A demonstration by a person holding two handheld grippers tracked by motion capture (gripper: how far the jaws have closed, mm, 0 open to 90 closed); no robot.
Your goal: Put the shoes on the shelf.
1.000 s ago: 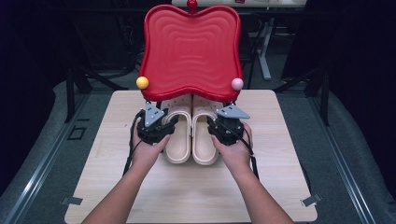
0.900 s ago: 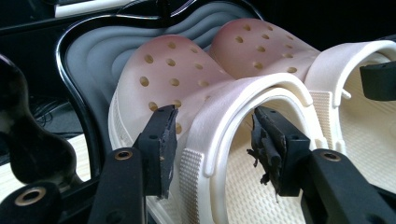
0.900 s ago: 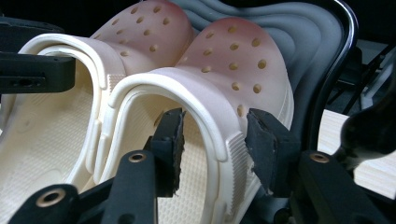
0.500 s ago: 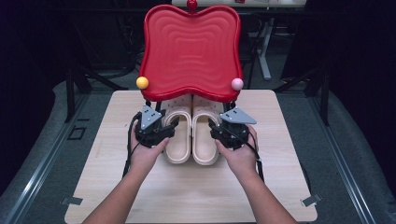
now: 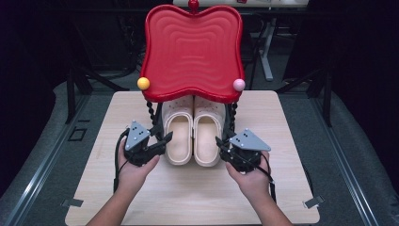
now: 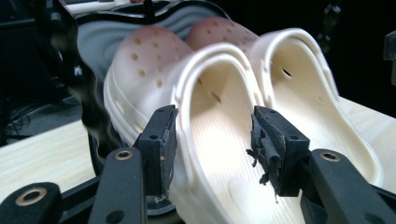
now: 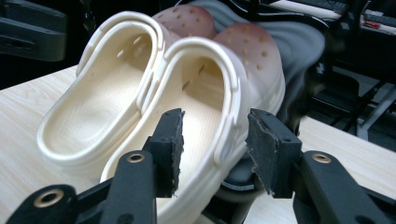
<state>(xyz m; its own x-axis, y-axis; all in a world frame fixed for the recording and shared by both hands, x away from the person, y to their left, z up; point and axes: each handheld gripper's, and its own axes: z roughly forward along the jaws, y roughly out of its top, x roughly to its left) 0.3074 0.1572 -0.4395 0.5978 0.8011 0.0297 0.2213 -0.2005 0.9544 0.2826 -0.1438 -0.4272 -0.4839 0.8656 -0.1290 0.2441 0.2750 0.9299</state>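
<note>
Two perforated cream foam clogs [image 5: 194, 133], glossy ridged red tray [image 5: 193, 52]

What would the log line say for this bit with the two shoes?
left gripper: open beside left clog | right gripper: open beside right clog | clogs: on lower shelf under red tray

Black left tongs [image 5: 163, 140] and right tongs [image 5: 219, 142] carry grey three-cornered plates, brass-ringed screws, frayed pads and trailing black cables.
</note>
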